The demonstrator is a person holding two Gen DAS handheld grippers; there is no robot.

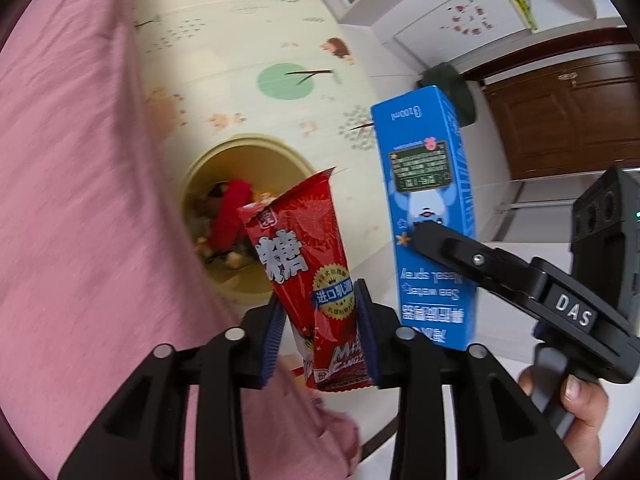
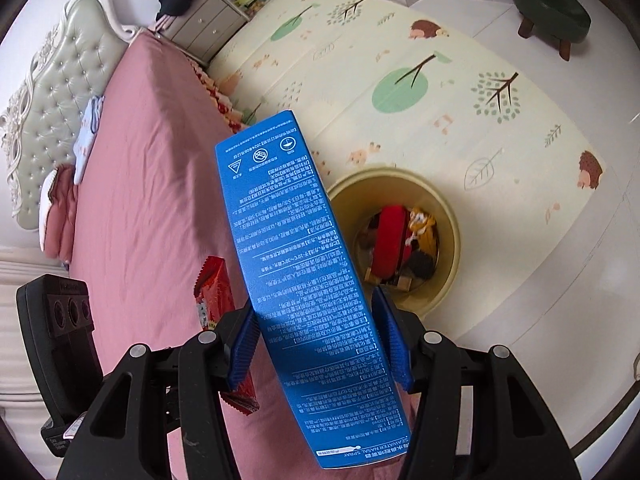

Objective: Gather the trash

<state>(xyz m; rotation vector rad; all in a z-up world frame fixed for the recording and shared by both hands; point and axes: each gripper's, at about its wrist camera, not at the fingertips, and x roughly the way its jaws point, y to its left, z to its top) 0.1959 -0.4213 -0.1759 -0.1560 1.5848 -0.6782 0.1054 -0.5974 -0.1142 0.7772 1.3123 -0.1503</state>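
Observation:
My left gripper (image 1: 320, 332) is shut on a red candy wrapper (image 1: 308, 264), held upright over the bed edge, near and above the yellow trash bin (image 1: 200, 168). My right gripper (image 2: 320, 340) is shut on a tall blue nasal spray box (image 2: 296, 264), held beside the bin (image 2: 452, 216) on the floor. The blue box (image 1: 428, 208) and the right gripper's finger also show in the left wrist view. The red wrapper (image 2: 214, 292) shows in the right wrist view, left of the box. The bin holds red and yellow trash (image 2: 394, 236).
A pink-sheeted bed (image 2: 152, 200) lies to the left with a tufted headboard (image 2: 52, 112). A patterned play mat (image 2: 400, 80) covers the floor. A green stool (image 2: 550, 8) stands far right, a nightstand (image 2: 204, 24) far back, a brown door (image 1: 568, 120) at the right.

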